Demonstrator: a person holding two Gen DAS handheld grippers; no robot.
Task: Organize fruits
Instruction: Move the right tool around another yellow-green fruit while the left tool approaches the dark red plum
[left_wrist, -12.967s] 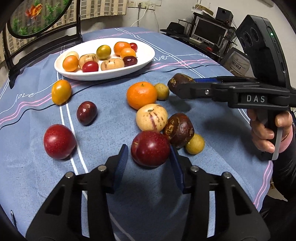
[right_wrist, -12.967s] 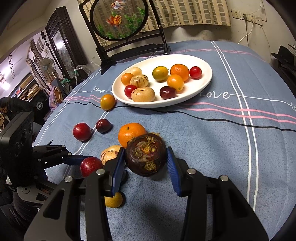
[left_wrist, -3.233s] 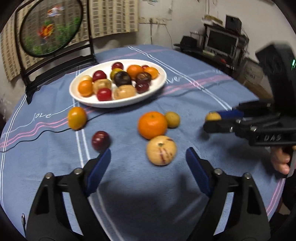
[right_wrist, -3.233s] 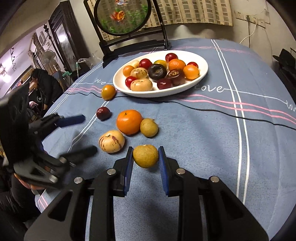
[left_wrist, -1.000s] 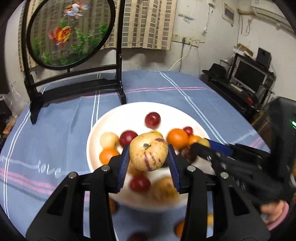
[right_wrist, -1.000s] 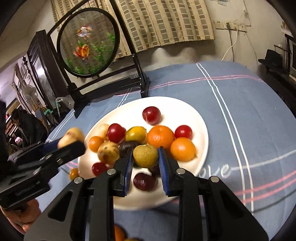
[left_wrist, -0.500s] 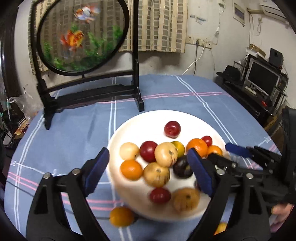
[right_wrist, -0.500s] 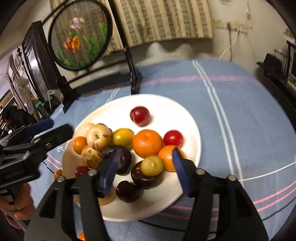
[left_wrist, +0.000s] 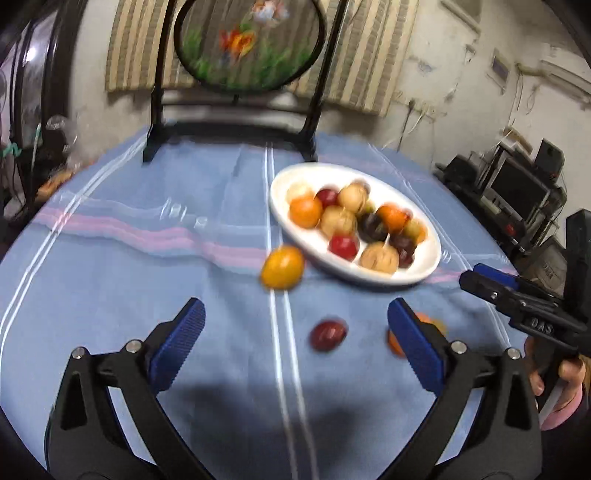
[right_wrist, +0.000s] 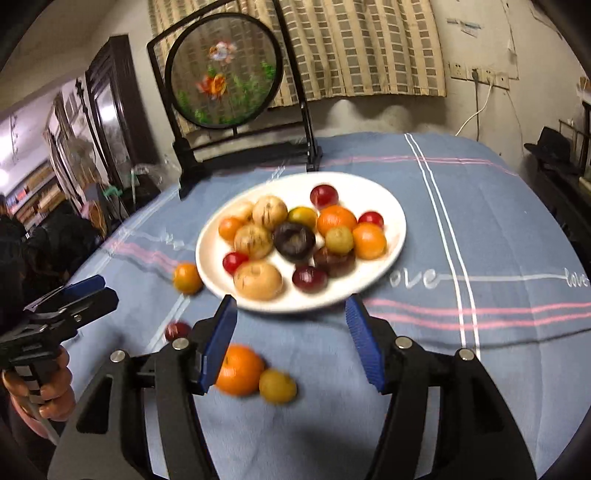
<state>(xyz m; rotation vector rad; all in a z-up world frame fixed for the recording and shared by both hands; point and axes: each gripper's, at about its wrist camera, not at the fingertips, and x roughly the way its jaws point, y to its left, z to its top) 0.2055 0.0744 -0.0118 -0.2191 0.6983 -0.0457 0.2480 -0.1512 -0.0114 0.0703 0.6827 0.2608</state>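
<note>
Left gripper (left_wrist: 295, 343) fingers are spreading wider, empty; right gripper (right_wrist: 291, 336) fingers released over the desk (right_wrist: 480, 229), below the plate (right_wrist: 391, 236).

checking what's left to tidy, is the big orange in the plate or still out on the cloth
Out. The big orange lies on the blue cloth, beside a small yellow fruit, short of the white plate.

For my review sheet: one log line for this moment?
left gripper: opening, empty | right gripper: open, empty | plate: loaded | four fruits left

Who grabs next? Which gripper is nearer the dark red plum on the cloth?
Left. The plum lies between the opening fingers of the left gripper; it sits outside those of the right gripper.
</note>
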